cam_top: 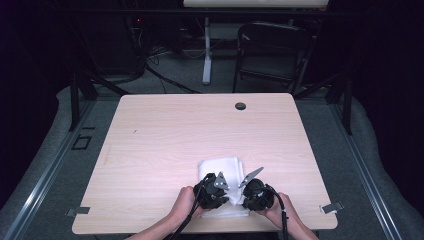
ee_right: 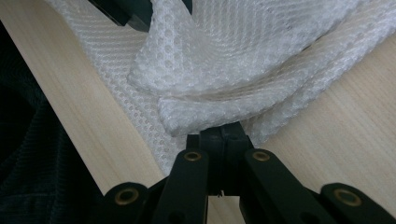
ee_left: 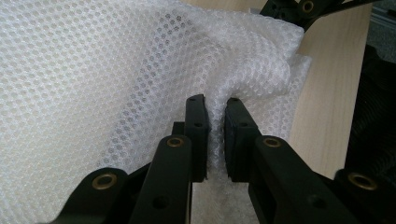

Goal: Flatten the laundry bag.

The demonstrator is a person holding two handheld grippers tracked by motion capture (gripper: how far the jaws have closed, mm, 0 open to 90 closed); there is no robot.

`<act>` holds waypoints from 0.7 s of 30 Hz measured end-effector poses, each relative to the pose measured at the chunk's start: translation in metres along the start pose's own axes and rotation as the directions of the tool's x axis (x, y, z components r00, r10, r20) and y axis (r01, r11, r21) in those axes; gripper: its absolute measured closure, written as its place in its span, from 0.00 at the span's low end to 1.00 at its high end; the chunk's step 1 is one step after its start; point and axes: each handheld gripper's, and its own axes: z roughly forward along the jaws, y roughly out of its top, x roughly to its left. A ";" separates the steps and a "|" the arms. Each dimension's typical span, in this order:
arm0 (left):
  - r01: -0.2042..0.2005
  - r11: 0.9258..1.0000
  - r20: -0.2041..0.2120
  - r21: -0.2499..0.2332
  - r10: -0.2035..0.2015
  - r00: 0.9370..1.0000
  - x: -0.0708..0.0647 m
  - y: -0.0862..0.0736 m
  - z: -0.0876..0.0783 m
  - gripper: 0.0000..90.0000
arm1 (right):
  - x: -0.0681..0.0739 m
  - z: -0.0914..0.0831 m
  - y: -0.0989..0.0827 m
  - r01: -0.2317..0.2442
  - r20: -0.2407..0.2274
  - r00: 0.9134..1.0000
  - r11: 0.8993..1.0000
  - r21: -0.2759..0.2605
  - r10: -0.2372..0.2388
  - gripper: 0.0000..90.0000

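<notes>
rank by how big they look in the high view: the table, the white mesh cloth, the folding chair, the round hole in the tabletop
1. table
2. folding chair, though it stands farther from the camera, so its true size is unsure
3. white mesh cloth, partly hidden by the grippers
4. round hole

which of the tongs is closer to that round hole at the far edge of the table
Right, narrowly. The right tongs sit almost straight below the hole on the white mesh cloth; the left tongs sit farther left.
</notes>
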 end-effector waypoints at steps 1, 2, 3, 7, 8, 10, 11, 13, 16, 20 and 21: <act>-0.006 1.000 -0.003 -0.002 0.006 1.000 0.000 0.000 -0.001 0.91 | 0.001 0.002 -0.001 -0.020 0.000 1.000 0.999 -0.029 0.020 1.00; -0.004 1.000 0.000 -0.003 0.004 1.000 0.000 0.000 -0.001 0.91 | 0.001 0.001 -0.001 -0.008 0.003 1.000 1.000 -0.016 0.008 1.00; -0.005 1.000 -0.001 -0.003 0.005 1.000 0.000 0.000 -0.002 0.91 | 0.001 0.001 -0.001 -0.008 0.003 1.000 1.000 -0.016 0.008 1.00; -0.005 1.000 -0.002 -0.007 0.005 1.000 0.000 0.000 -0.004 0.92 | 0.001 0.002 -0.001 -0.019 0.000 1.000 0.999 -0.031 0.019 1.00; -0.006 1.000 -0.002 -0.008 0.006 1.000 0.000 0.000 -0.004 0.92 | 0.000 0.001 0.000 -0.001 -0.001 1.000 1.000 -0.010 0.001 1.00; -0.007 1.000 -0.007 -0.014 0.007 1.000 0.000 0.000 -0.006 0.92 | 0.001 0.001 -0.001 -0.009 -0.001 1.000 1.000 -0.018 0.009 1.00; -0.007 1.000 -0.006 -0.012 0.007 1.000 0.000 0.000 -0.006 0.92 | 0.001 0.002 -0.001 -0.020 0.000 1.000 0.999 -0.030 0.020 1.00; -0.006 1.000 -0.006 -0.016 0.006 1.000 0.000 0.000 -0.008 0.92 | 0.001 0.002 -0.001 -0.021 0.000 1.000 0.999 -0.031 0.021 1.00; -0.010 1.000 -0.010 -0.024 0.009 1.000 0.001 0.001 -0.009 0.92 | 0.001 0.002 -0.001 -0.022 0.004 1.000 0.999 -0.029 0.022 1.00; -0.008 0.999 -0.018 -0.039 0.007 1.000 0.001 0.001 -0.013 0.92 | 0.000 0.000 0.000 -0.009 0.013 1.000 1.000 0.000 0.009 1.00; -0.006 0.999 -0.019 -0.042 0.005 1.000 0.001 0.001 -0.014 0.92 | 0.000 0.000 0.000 -0.013 0.015 1.000 1.000 0.003 0.013 1.00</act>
